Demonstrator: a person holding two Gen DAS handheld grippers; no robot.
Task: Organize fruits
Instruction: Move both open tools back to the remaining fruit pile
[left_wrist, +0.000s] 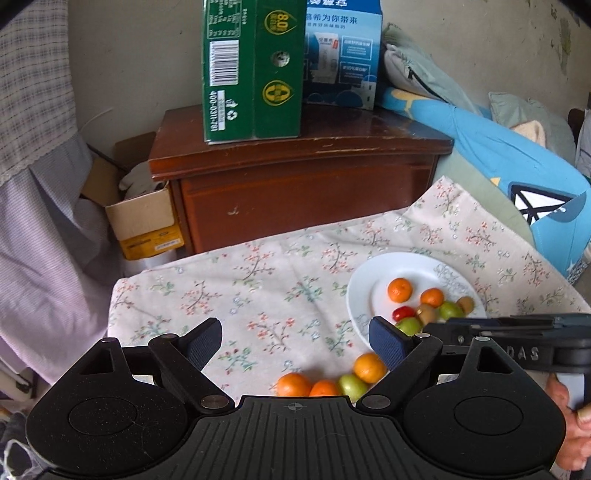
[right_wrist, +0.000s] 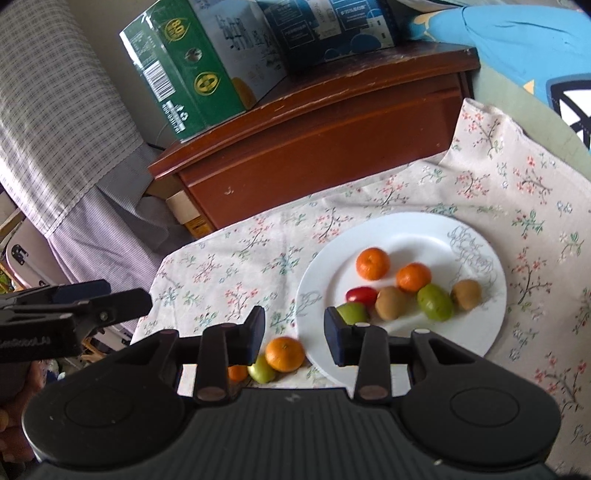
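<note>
A white plate (right_wrist: 314, 280) sits on the floral cloth (right_wrist: 229, 266) and holds two oranges (right_wrist: 373, 262), a red tomato (right_wrist: 362, 294), two kiwis (right_wrist: 390, 302) and two green fruits (right_wrist: 435, 301). On the cloth by the plate's near left rim lie an orange (right_wrist: 284, 353), a green fruit (right_wrist: 261, 373) and another orange (right_wrist: 237, 373). My right gripper (right_wrist: 295, 336) hovers above them, jaws a little apart and empty. My left gripper (left_wrist: 295, 339) stands wide open and empty above the loose fruit (left_wrist: 293, 384), left of the plate (left_wrist: 358, 291).
Behind the cloth stands a brown wooden nightstand (left_wrist: 295, 184) with a green carton (left_wrist: 251, 74) and a blue carton (left_wrist: 343, 55) on top. An open cardboard box (left_wrist: 144, 221) sits to its left. Blue and grey cushions (left_wrist: 517, 155) lie at the right. A hand (left_wrist: 569, 417) holds the right gripper's handle.
</note>
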